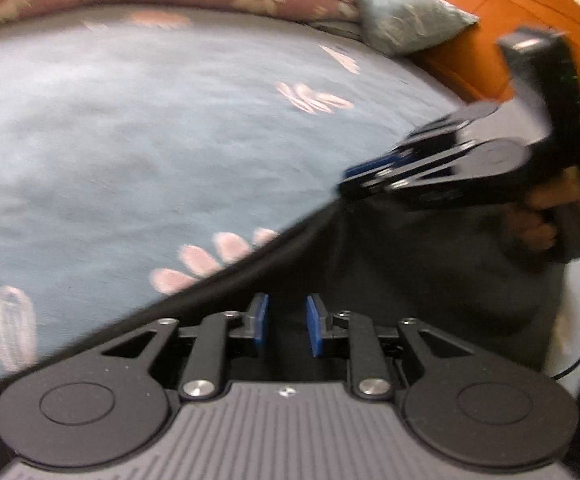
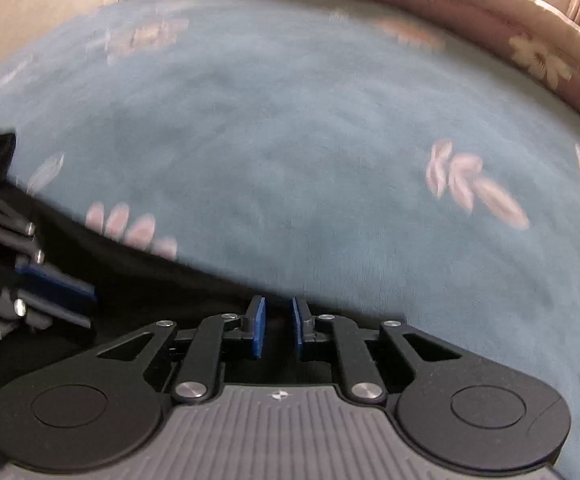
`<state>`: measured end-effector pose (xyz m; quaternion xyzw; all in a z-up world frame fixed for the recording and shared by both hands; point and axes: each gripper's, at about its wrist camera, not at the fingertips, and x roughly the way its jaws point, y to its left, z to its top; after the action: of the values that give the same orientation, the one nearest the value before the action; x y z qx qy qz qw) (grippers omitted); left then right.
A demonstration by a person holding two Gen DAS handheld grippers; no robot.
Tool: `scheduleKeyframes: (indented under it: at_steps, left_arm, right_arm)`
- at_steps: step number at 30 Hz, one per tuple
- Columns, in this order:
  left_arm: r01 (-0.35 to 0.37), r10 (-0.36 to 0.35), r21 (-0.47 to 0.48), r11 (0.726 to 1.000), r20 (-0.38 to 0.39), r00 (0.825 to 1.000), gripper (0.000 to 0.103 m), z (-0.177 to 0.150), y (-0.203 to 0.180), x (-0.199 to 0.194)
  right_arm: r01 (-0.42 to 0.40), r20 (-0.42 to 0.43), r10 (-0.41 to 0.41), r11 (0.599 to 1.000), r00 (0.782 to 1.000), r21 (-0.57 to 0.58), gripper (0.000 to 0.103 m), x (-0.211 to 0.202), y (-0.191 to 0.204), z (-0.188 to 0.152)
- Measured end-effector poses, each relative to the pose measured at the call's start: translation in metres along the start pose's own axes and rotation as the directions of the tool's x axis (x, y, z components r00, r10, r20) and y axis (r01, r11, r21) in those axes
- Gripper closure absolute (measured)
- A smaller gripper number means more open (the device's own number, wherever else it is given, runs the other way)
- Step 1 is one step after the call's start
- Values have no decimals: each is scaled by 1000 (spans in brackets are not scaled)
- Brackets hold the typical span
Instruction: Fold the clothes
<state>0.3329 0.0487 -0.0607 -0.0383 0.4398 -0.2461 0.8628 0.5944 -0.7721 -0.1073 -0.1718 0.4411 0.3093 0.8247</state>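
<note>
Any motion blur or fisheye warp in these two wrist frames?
Left wrist view: the right tongs and blue floral bedsheet are smeared, own tongs sharp. Right wrist view: the bedsheet's flowers streak, the black garment lacks detail. Both bow the bed strongly.

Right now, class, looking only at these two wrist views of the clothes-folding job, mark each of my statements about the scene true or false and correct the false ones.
1. The garment being handled is black. True.
2. The bed cover is plain white. False: it is blue-grey with pink flower prints.
3. The right gripper shows in the left wrist view, at the garment's edge. True.
4. A red pillow lies by the headboard. False: the pillow there is pale blue.
5. The garment covers the whole bed. False: it lies only along the near edge; most of the cover is bare.
</note>
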Motion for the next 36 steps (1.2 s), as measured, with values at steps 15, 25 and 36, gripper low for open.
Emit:
scheduleKeyframes:
  at_steps: [15,25,36]
  left_arm:
    - [-36,36,1,999,69,997,60,9,14,-3]
    - [34,-34,13,999,54,998,57,-15,26,-47]
    - [49,-49,-2,999,31,998,52,-32,23,-42]
  right_arm:
    - [-125,-21,123,977,992,-172,77,16,48,19]
    - [-116,-7,120,940,993,-320,76,-35,60,8]
    - [-120,-39,121,781,992,-614,77,-3,86,27]
